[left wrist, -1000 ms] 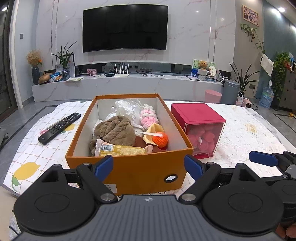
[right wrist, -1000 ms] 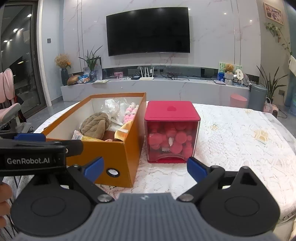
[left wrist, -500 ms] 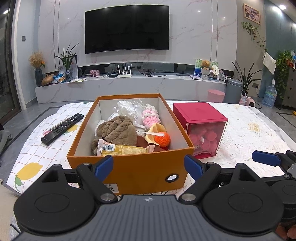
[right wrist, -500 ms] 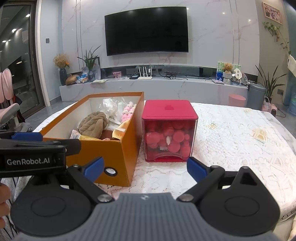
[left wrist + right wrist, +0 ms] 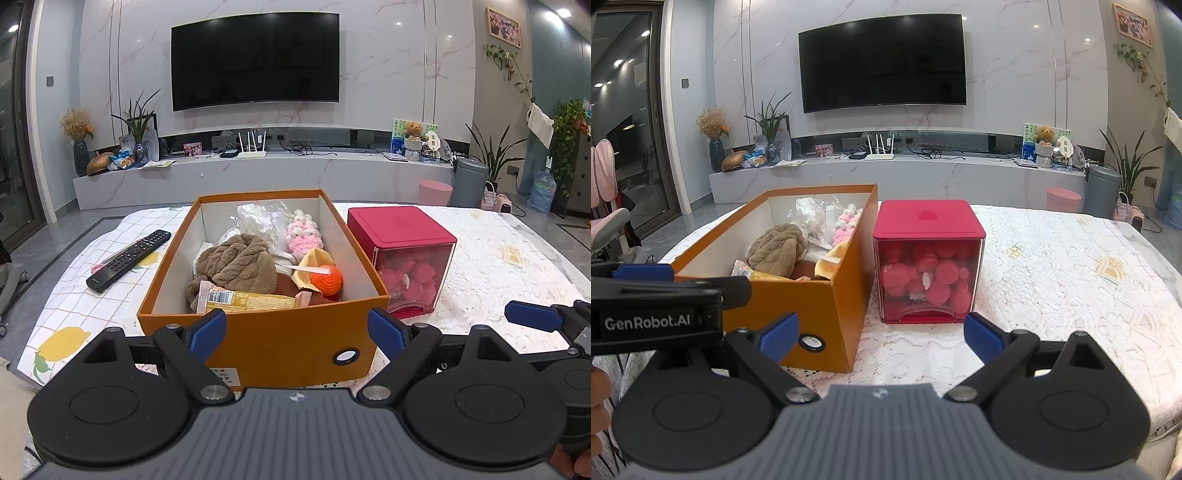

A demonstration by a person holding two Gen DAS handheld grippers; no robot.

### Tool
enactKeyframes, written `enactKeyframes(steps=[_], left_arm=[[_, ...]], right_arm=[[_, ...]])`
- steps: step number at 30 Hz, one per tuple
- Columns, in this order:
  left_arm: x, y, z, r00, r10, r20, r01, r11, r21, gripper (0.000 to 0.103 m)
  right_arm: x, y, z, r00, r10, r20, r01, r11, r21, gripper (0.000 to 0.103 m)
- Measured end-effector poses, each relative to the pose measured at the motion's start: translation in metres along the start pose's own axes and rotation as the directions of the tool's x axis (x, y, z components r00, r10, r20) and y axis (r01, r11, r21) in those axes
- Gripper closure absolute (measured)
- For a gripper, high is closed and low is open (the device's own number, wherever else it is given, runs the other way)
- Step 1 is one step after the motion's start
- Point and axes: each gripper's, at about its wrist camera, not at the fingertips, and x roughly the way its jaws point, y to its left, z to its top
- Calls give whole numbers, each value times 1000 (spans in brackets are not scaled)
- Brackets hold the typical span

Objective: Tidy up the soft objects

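Little has shifted since the earlier frames — both views have only drifted slightly, and nothing in the box has changed place. Left hand-held gripper [image 5: 296, 328] and right hand-held gripper [image 5: 881, 334] hover spread wide, holding nothing. Soft things — a brown plush towel bundle [image 5: 236, 264], a pink crocheted toy [image 5: 304, 238], an orange knitted ball [image 5: 326, 279] — lie in the open orange cardboard box [image 5: 280, 343] on the bench [image 5: 1052, 280], beside the lidded red plastic cube of pompoms [image 5: 929, 266]. Whether sorting is starting or done is unclear; any grasp should pinch fabric centrally, lifting clear of the walls.

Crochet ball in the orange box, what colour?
Orange, the crochet ball has a white stick in it; clearest in the left wrist view.
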Motion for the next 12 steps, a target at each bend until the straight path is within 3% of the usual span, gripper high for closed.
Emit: enactKeyframes(steps=[12], left_arm=[[0, 0, 0, 1000, 5, 3, -5, 1000, 2, 2]], right_arm=[[0, -1, 0, 1000, -2, -2, 2, 1000, -1, 9]])
